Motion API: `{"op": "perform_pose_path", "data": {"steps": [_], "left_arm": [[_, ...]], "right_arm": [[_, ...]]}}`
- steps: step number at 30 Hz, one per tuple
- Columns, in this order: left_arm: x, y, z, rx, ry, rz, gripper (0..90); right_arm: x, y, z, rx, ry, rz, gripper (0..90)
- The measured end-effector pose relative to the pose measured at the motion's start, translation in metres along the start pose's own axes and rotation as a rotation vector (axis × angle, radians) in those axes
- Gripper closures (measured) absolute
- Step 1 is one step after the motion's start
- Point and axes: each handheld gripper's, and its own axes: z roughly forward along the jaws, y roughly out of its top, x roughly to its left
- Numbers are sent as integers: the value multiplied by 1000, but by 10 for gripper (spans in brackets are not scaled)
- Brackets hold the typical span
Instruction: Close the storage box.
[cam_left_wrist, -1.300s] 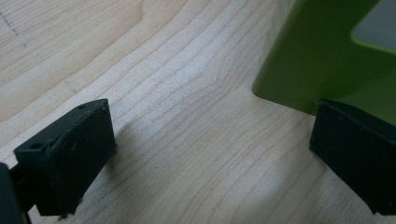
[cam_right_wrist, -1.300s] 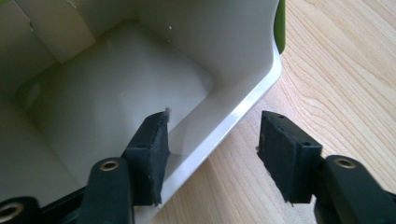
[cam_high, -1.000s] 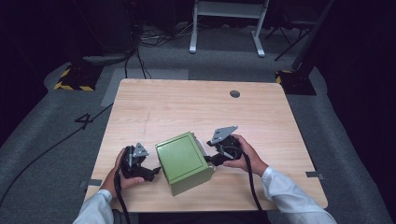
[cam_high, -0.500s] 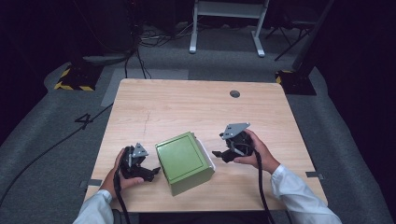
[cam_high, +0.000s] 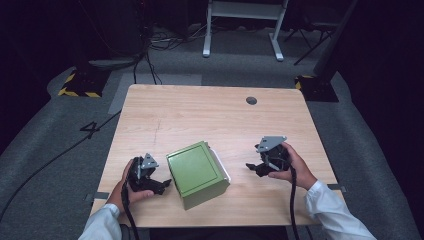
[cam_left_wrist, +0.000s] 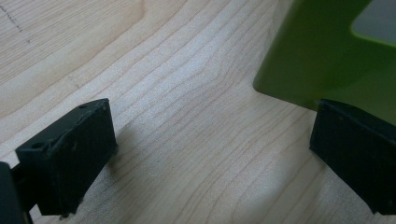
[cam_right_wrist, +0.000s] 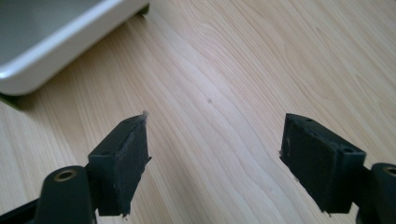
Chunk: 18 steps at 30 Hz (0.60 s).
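The right tool (cam_high: 254, 168) is seen with jaws spread, just opened, nothing between them, apart from the green box (cam_high: 196, 171); the left tool (cam_high: 163, 183) stands open beside it; the box rests on the bench (cam_high: 200, 115), apparently released; further handling seems left.

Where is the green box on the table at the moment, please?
In the high view, the green box sits near the table's front edge, between the left gripper close beside it and the right gripper farther off.
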Motion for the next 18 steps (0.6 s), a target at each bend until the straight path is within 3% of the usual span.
{"op": "perform_pose_path", "data": {"steps": [5, 8, 18], "left_arm": [[0, 0, 0, 1, 1, 3, 4], [0, 0, 0, -1, 0, 1, 4], [0, 0, 0, -2, -1, -3, 4]], "right_arm": [[-8, -23, -10, 9, -45, 42, 228], [-11, -29, -13, 15, -51, 46, 226], [-27, -78, -33, 54, -89, 106, 219]]}}
